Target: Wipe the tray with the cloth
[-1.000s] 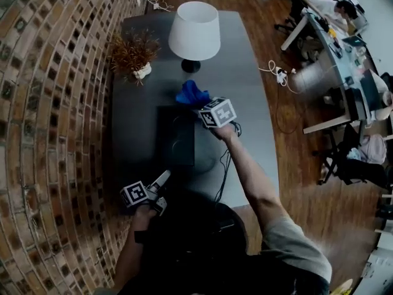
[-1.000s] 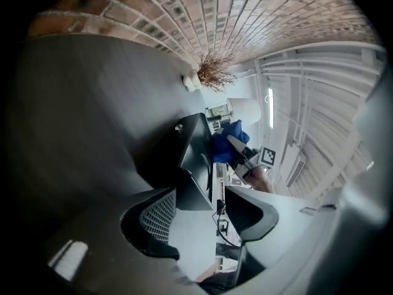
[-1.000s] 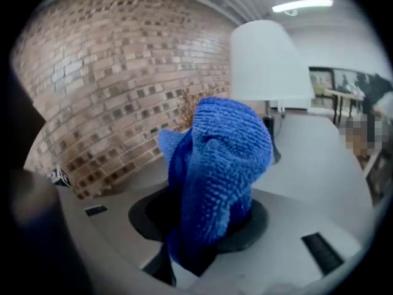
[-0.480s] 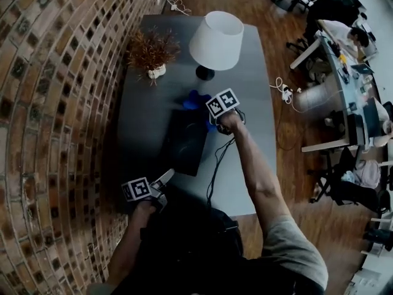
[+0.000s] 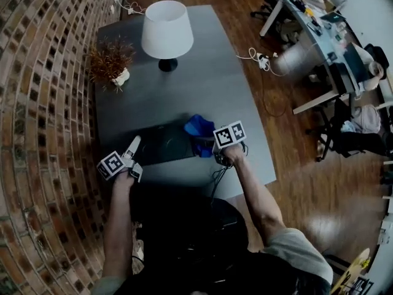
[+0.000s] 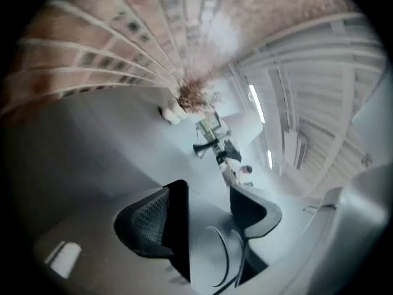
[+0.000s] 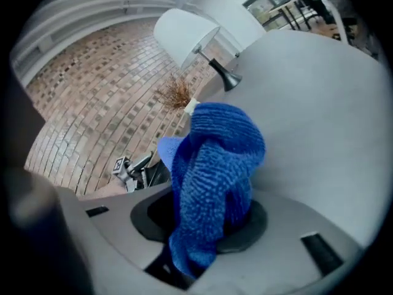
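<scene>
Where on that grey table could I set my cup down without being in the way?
The table is bare between the lamp and the tray, and along its right side. The near edge is crowded: the tray, the blue cloth in the right claw, and the left claw at the tray's end. The plant sits far left.

Left gripper just-opened, empty; right clamped.

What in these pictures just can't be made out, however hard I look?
Head view: the tray is dark and small; whether it is clean or dirty cannot be told.
Right gripper view: the blue cloth fills the middle and hides most of the tray.
Left gripper view: blur smears the dried plant and everything behind it.
Head view: items on the far desks are too small to name.
</scene>
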Action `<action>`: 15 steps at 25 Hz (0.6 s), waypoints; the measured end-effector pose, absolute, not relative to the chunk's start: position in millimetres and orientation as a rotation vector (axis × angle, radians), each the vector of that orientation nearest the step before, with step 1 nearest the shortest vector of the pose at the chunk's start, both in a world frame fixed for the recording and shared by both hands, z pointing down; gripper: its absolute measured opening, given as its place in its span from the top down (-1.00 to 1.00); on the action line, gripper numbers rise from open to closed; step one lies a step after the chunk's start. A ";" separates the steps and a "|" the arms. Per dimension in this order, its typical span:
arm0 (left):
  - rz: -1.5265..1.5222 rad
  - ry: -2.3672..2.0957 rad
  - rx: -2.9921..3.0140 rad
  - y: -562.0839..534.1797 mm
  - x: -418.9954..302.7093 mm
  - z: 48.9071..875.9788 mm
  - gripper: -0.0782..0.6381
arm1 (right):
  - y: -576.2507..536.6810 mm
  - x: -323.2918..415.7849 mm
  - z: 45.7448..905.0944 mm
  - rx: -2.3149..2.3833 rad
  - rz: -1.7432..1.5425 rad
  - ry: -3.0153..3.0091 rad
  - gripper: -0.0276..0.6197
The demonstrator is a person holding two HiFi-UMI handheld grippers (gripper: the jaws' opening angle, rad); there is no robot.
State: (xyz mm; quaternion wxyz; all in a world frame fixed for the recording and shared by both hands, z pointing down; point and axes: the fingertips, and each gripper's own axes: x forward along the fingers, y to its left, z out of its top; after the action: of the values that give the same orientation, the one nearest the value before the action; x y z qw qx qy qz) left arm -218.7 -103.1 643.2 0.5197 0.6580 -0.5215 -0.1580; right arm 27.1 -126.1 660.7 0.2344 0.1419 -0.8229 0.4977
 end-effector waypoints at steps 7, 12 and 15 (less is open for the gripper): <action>-0.292 -1.314 1.784 -94.1 -207.0 596.3 0.02 | -173.2 62.4 645.1 0.898 1.507 -2.444 0.46; -0.304 -1.293 1.969 -41.8 -159.0 560.8 0.16 | -189.3 28.2 642.3 0.866 1.436 -2.425 0.45; -0.187 -1.228 1.995 -24.3 -133.2 590.6 0.16 | -154.1 27.6 647.4 0.870 1.525 -2.422 0.45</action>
State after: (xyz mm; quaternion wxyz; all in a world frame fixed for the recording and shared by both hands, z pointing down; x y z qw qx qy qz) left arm -133.2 -24.3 590.6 0.3857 0.7833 -0.4820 -0.0733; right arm 27.6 -154.1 647.4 0.0749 0.2900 -0.8074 0.5083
